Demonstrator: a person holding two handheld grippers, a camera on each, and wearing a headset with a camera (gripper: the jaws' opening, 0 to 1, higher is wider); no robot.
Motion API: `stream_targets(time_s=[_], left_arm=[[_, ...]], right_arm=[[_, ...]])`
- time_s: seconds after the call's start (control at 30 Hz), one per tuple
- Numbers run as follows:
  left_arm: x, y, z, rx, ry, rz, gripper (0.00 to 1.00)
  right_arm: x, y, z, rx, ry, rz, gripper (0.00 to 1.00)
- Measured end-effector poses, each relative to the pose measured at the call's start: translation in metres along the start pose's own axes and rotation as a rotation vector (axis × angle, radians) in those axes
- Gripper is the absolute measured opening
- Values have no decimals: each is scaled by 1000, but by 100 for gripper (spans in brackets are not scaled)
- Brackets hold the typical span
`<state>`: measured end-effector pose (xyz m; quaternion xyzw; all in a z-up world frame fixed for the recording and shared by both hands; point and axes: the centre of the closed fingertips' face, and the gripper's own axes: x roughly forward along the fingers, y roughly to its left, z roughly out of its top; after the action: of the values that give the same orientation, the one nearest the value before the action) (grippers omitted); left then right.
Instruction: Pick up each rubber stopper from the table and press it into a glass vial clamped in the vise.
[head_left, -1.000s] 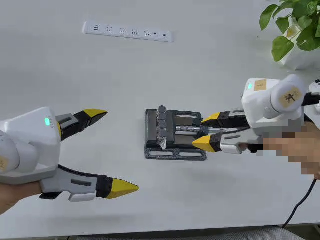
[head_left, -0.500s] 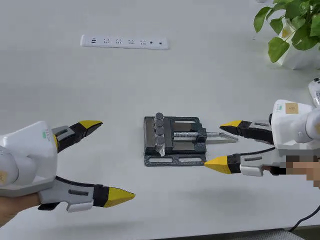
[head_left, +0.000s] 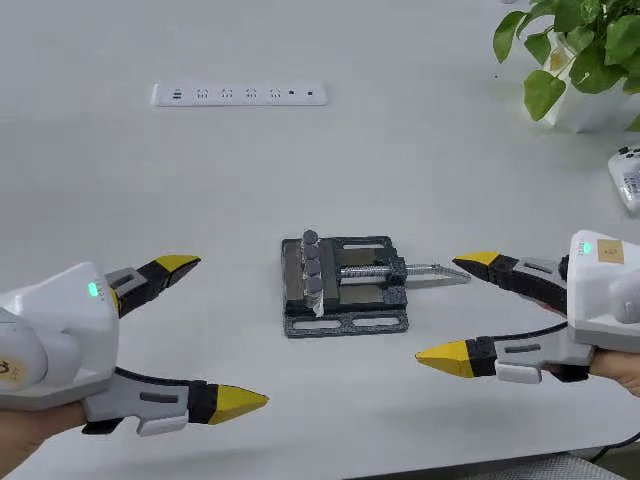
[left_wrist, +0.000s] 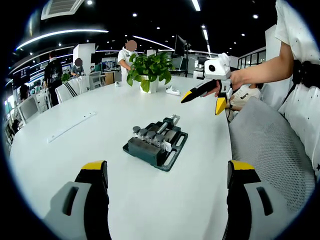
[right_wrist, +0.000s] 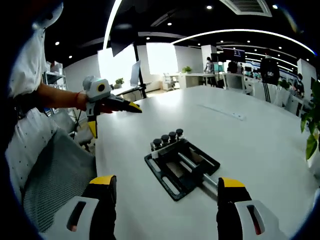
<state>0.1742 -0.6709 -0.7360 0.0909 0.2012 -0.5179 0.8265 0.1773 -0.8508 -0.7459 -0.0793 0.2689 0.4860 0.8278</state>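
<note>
Stoppers (head_left: 312, 254), four dark ones, sit in a row atop the glass vials (head_left: 319, 302) clamped in the vise (head_left: 346, 322) at the centre of the head view; every stopper in sight is already seated; the left gripper (head_left: 225, 331) at lower left and the right gripper (head_left: 441, 309) at lower right both hang empty with jaws spread wide, well apart from the vise; pressing looks finished, I judge; the next move calls only for checking each stopper sits fully down
</note>
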Motion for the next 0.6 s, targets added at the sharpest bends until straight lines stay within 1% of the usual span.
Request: stream_targets(time_s=[0.1, 0.27, 0.5, 0.6], left_arm=[[0, 1, -1, -4, 0, 3, 99], [1, 2, -2, -6, -2, 6, 99], [1, 4, -4, -8, -3, 6, 99], [2, 4, -5, -7, -1, 5, 99]], right_arm=[[-1, 0, 0, -1, -16, 5, 84], [0, 0, -5, -29, -4, 16, 87], [1, 2, -5, -55, -3, 30, 90], [0, 2, -9, -80, 17, 37, 91]])
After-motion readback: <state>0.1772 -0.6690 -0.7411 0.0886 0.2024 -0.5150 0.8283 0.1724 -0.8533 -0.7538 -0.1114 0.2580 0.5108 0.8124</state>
